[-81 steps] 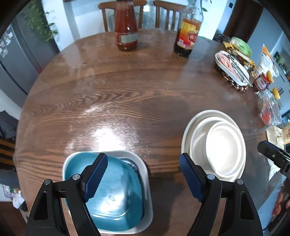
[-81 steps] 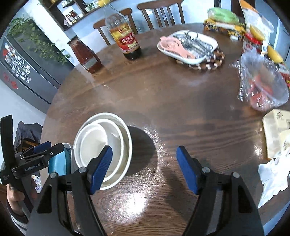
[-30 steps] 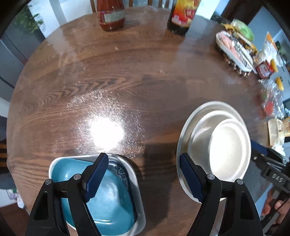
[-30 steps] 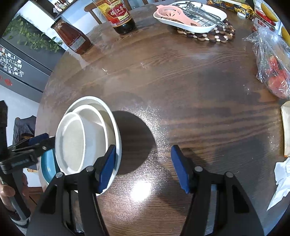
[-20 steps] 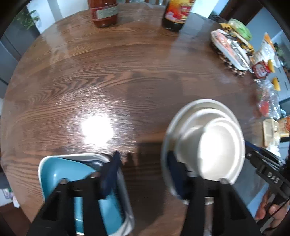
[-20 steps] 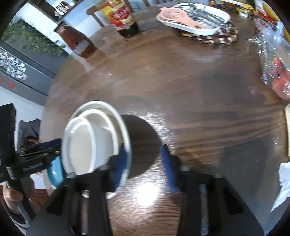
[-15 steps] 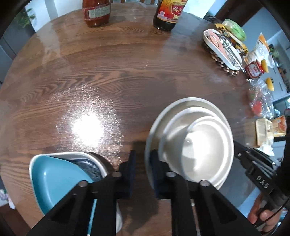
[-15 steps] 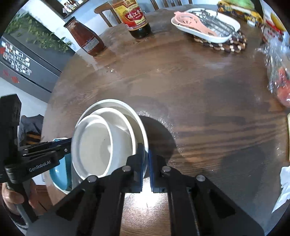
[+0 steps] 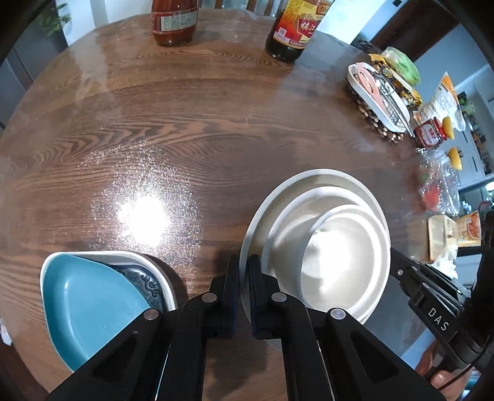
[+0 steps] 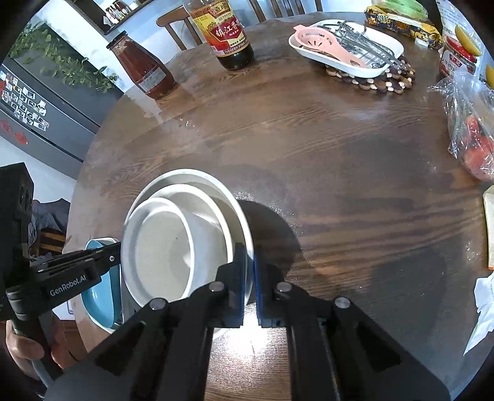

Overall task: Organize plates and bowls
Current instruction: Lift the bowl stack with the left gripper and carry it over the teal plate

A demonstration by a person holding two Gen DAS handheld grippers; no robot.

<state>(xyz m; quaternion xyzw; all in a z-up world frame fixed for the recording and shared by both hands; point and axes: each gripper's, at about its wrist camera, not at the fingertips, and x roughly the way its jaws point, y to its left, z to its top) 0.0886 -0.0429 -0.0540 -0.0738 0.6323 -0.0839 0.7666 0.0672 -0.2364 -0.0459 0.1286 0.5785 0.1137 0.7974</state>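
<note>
Both jaws are clenched on the rim of the same white plate (image 9: 262,216): the left gripper (image 9: 243,277) pinches its near-left edge and the right gripper (image 10: 249,277) pinches its near-right edge, each pair of blue pads pressed nearly together with only the thin rim between them. Largest of all is the round wooden tabletop (image 9: 185,123), glossy and carrying a bright glare patch toward the left. That plate sits at its near side and carries 2 nested white bowls, a wider bowl (image 9: 287,222) with a smaller bowl (image 9: 345,256) inside it; whether the plate rests on the wood or is raised off it cannot be told. Just left of the stack lies a white square dish (image 9: 148,257) holding a blue-patterned dish and a teal dish (image 9: 86,302) tilted on top. At the far edge stand a red sauce bottle (image 9: 174,21) and a dark vinegar bottle (image 9: 293,31), well apart from the stack. Along the right side sits a white tray (image 10: 349,60) of utensils on a beaded trivet, then a clear bag (image 10: 472,135) of red produce, and a small red-lidded jar (image 9: 429,135).
</note>
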